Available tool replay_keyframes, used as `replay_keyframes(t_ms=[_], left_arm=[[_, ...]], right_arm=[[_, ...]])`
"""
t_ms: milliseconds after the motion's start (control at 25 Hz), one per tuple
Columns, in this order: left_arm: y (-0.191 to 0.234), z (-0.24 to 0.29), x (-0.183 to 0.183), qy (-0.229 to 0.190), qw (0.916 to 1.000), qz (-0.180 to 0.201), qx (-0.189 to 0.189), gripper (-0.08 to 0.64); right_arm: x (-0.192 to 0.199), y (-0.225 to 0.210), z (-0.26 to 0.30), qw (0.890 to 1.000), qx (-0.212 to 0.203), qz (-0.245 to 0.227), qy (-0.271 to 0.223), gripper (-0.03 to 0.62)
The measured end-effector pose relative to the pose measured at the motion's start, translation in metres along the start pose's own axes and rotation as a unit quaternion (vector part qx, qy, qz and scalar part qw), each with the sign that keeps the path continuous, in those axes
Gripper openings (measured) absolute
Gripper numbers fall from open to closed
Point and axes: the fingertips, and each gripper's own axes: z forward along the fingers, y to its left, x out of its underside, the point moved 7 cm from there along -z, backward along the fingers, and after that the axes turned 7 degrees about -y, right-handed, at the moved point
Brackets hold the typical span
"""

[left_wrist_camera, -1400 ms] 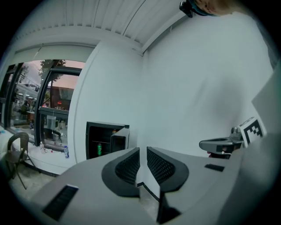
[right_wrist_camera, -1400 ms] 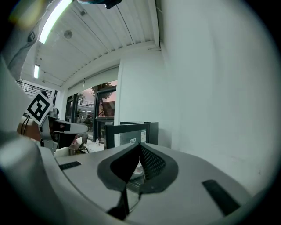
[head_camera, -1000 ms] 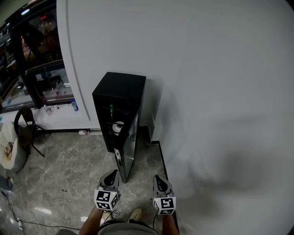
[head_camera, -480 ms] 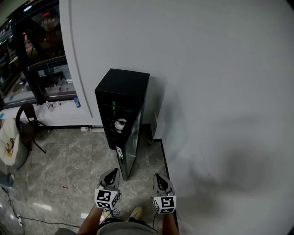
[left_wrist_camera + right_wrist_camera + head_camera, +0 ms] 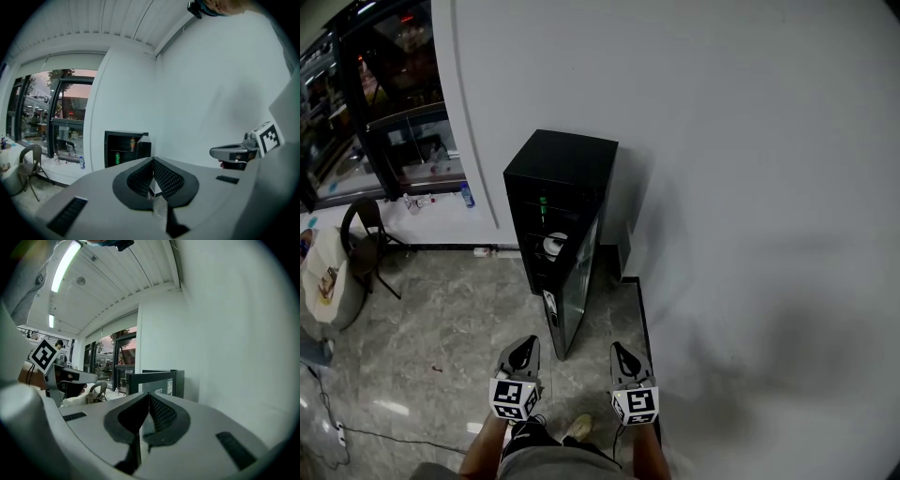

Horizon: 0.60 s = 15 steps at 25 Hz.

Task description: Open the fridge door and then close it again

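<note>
A black mini fridge stands against the white wall, and its glass door hangs open, swung out toward me. Cans and a white item sit on the inner shelves. Both grippers hover low in the head view, a step short of the door and apart from it. The left gripper is shut with nothing in it, and the right gripper is likewise shut and empty. The left gripper view has its jaws pressed together below the open fridge. In the right gripper view the closed jaws point at the door's edge.
A chair stands at the left by a glass storefront, with a bottle on its ledge. A cable trails over the marble floor. The white wall closes off the right side, with a dark baseboard.
In the head view the fridge has shifted to the right and slightly upward as the camera moved. Both grippers keep the same shut pose, and the door's angle looks unchanged.
</note>
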Motion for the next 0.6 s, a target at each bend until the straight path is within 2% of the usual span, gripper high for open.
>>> replay_keyframes(t_ms=[360, 600], left_arm=[[0.022, -0.007, 0.005, -0.001, 0.9991, 0.006, -0.043, 0.005], [0.042, -0.002, 0.004, 0.003, 0.9989, 0.008, -0.045, 0.005]], right_arm=[[0.012, 0.004, 0.041, 0.999, -0.050, -0.012, -0.003, 0.025], [0.012, 0.012, 0.070, 0.998, -0.065, -0.017, -0.001, 0.025]])
